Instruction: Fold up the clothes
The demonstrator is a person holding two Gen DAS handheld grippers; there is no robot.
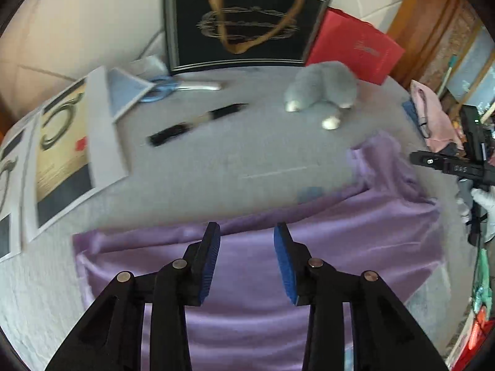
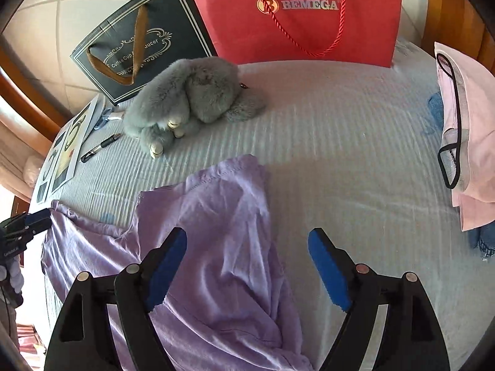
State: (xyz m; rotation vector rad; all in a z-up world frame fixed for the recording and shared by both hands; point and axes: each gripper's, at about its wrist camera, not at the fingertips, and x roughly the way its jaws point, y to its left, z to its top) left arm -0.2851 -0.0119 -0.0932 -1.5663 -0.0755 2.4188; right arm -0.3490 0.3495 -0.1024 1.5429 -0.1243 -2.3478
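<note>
The lilac garment [image 2: 216, 232] lies rumpled on the grey bed cover [image 2: 355, 160], one corner reaching toward the grey plush toy [image 2: 191, 95]. The left tool [image 1: 247, 259] hovers over the garment's near side with its blue pads apart, grasping nothing. The right tool [image 2: 247, 266] hangs above the garment's right edge, jaws spread wide and empty, facing the red bag [image 2: 303, 21] and pink clothes [image 2: 470, 130].
</note>
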